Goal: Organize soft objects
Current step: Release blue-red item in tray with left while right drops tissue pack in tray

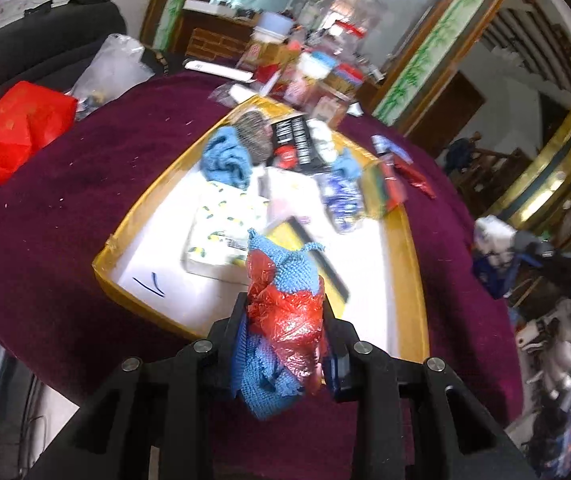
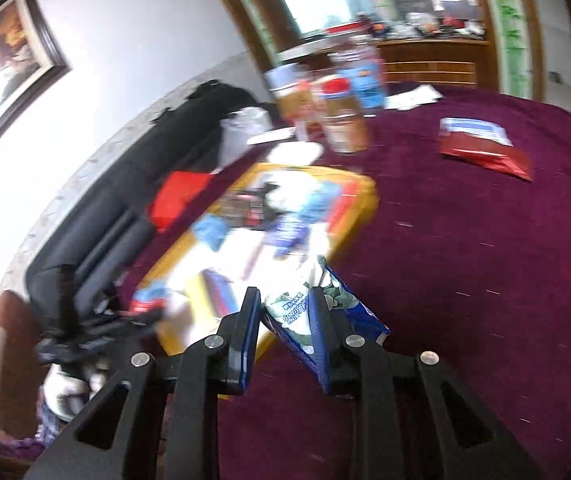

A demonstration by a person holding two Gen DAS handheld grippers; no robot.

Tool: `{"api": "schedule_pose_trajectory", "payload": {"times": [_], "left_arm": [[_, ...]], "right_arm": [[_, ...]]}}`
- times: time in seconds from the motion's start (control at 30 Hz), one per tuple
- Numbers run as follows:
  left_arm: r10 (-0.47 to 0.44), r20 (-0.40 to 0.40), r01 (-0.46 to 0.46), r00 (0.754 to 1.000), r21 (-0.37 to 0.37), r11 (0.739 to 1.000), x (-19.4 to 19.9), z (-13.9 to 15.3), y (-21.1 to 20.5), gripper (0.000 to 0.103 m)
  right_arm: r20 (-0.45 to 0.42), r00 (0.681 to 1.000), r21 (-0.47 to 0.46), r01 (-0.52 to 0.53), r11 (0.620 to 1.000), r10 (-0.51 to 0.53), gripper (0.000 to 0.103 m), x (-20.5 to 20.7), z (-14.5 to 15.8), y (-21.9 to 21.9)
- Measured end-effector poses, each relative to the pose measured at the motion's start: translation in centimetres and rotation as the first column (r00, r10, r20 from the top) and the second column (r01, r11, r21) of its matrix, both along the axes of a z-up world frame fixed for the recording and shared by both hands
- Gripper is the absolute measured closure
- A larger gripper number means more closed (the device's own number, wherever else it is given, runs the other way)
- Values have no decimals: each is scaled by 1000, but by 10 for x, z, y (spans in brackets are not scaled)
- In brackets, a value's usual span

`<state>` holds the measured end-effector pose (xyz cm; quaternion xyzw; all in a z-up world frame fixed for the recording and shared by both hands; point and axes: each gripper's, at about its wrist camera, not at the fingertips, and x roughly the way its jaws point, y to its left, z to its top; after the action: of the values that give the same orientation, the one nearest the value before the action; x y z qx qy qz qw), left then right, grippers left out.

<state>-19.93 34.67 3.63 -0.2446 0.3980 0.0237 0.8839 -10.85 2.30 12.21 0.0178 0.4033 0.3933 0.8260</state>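
My left gripper (image 1: 283,308) is shut on a bundle of blue knitted cloth and red crinkly plastic (image 1: 285,312), held above the near edge of a yellow-rimmed tray (image 1: 413,240). The tray holds a blue cloth (image 1: 225,156), a lemon-print tissue pack (image 1: 225,220), a grey scrubber (image 1: 253,132) and several packets. My right gripper (image 2: 283,304) is shut on a blue-and-white soft tissue packet (image 2: 305,312), held above the purple tablecloth beside the tray's (image 2: 369,192) right edge. The right wrist view is blurred.
A round table with a purple cloth (image 1: 65,200) bears the tray. A red bag (image 1: 21,128) lies at its left. Jars and boxes (image 2: 337,112) crowd the far side. A red packet (image 2: 485,148) lies on the cloth at right. A black sofa (image 2: 125,208) stands left.
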Motion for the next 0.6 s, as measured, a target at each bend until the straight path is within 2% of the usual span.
{"api": "schedule_pose_trajectory", "payload": {"times": [0.13, 0.17, 0.37, 0.47, 0.5, 0.6], "left_arm": [[15, -20, -15, 1000, 15, 1000, 16, -5, 5, 55], [24, -13, -24, 1000, 15, 1000, 16, -3, 5, 46], [63, 54, -61, 997, -35, 998, -3, 4, 14, 43], [80, 84, -80, 993, 5, 997, -17, 14, 13, 38], [84, 95, -87, 992, 24, 996, -20, 17, 12, 36], [104, 124, -118, 987, 117, 986, -28, 26, 5, 32]], "right_arm": [[-19, 995, 15, -95, 995, 95, 80, -7, 5, 55], [-20, 993, 6, -118, 993, 118, 80, -8, 5, 71], [-52, 987, -97, -154, 983, 149, 80, -5, -23, 138], [-82, 991, -191, -123, 974, 110, 79, 4, -46, 155], [-68, 994, -257, -96, 962, 81, 78, 5, -56, 162], [-14, 998, -361, -66, 930, 66, 77, 4, -74, 169]]}}
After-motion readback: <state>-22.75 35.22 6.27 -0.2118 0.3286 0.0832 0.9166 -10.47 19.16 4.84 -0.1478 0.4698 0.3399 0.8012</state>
